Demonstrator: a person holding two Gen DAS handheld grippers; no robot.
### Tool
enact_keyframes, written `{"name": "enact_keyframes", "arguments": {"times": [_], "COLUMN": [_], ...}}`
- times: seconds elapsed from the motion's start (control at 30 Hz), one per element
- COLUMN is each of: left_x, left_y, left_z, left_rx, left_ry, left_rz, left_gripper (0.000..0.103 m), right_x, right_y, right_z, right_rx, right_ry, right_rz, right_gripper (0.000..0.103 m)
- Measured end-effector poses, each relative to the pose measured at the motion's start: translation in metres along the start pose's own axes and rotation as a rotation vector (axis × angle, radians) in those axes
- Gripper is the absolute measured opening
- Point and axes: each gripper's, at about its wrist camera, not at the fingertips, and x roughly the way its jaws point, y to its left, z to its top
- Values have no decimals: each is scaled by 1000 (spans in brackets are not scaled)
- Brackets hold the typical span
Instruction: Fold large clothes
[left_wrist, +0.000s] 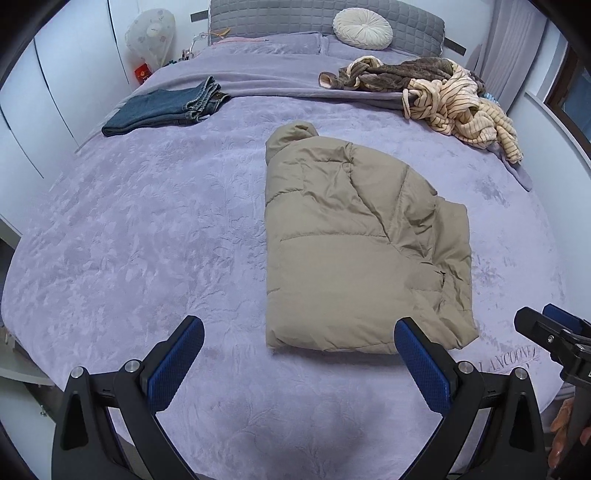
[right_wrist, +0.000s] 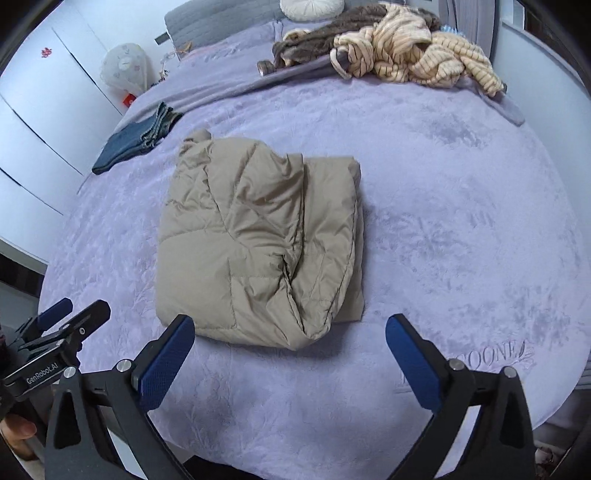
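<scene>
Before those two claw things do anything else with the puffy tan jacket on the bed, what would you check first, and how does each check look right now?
1. Left gripper fingers apart, holding nothing: ok.
2. Right gripper fingers apart, holding nothing: ok.
3. Jacket lies folded on the bedspread, free of both grippers: ok.
4. Fold tidy: not ok, one side bunches in loose layers.
5. Folded jeans lie apart from the jacket: ok.
6. Pile of unfolded clothes near the headboard waits: not ok, still tangled.

A home bedroom: a wide bed under a lilac plush blanket (left_wrist: 147, 221), grey quilted headboard (left_wrist: 295, 14), white wardrobe doors (left_wrist: 55, 74).
</scene>
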Motion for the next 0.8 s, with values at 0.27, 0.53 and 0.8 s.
{"name": "enact_keyframes", "arguments": {"times": [0.27,0.53,0.8], "left_x": [-18,-25,-28], "left_y": [1,8,9], "left_z": [-1,-2,-4], "left_rx": [-8,-19,-13], "left_ry": [-45,-61,-70], "left_rz": [23,33,38], "left_gripper": [103,103,103], "right_x": [-27,-31,-33], "right_y": [8,10,12], "right_z": [5,2,0], "right_rx": [-14,-4,-1], "right_ry": [-89,-99,-102], "right_rz": [-53,-53,-57], "right_gripper": [103,103,103]}}
